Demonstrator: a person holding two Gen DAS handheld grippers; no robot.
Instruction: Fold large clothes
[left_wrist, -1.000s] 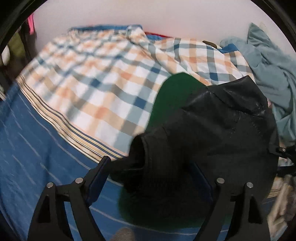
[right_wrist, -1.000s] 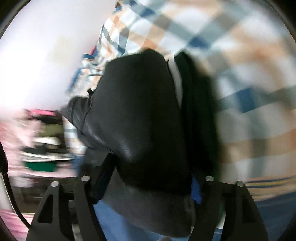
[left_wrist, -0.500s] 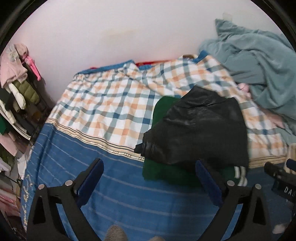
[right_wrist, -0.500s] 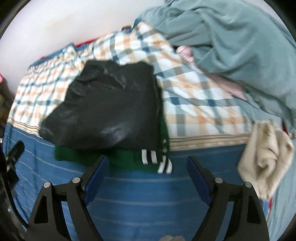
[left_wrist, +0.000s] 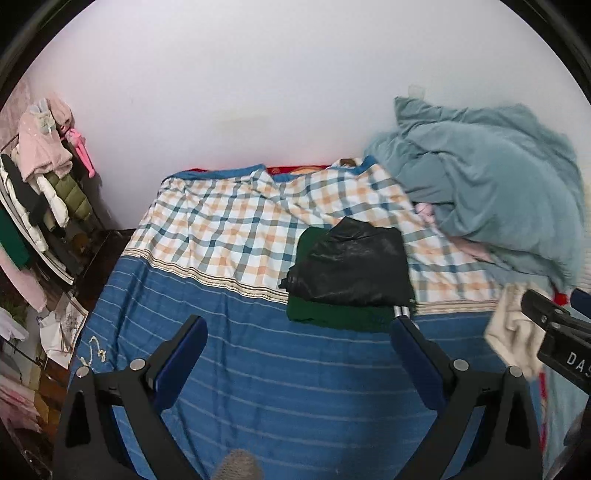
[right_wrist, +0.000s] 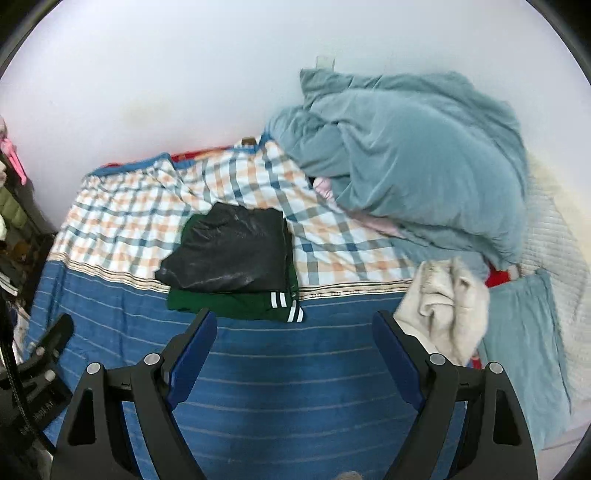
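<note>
A folded black shiny garment (left_wrist: 354, 266) (right_wrist: 229, 254) lies on top of a folded green garment (left_wrist: 332, 315) (right_wrist: 229, 304) with white stripes, in the middle of the bed. My left gripper (left_wrist: 299, 332) is open and empty, held back above the blue sheet. My right gripper (right_wrist: 293, 326) is open and empty, also pulled back from the pile. A crumpled cream garment (right_wrist: 447, 302) (left_wrist: 513, 328) lies to the right of the pile.
The bed has a blue striped sheet (left_wrist: 295, 387) (right_wrist: 295, 387) and a checked cover (left_wrist: 229, 221) (right_wrist: 129, 214). A bunched grey-blue blanket (left_wrist: 491, 184) (right_wrist: 413, 158) lies at the back right. A rack of hanging clothes (left_wrist: 40, 192) stands left of the bed.
Both grippers have let go of the black garment, opened and pulled back from the pile. The garment now rests on the green one.
</note>
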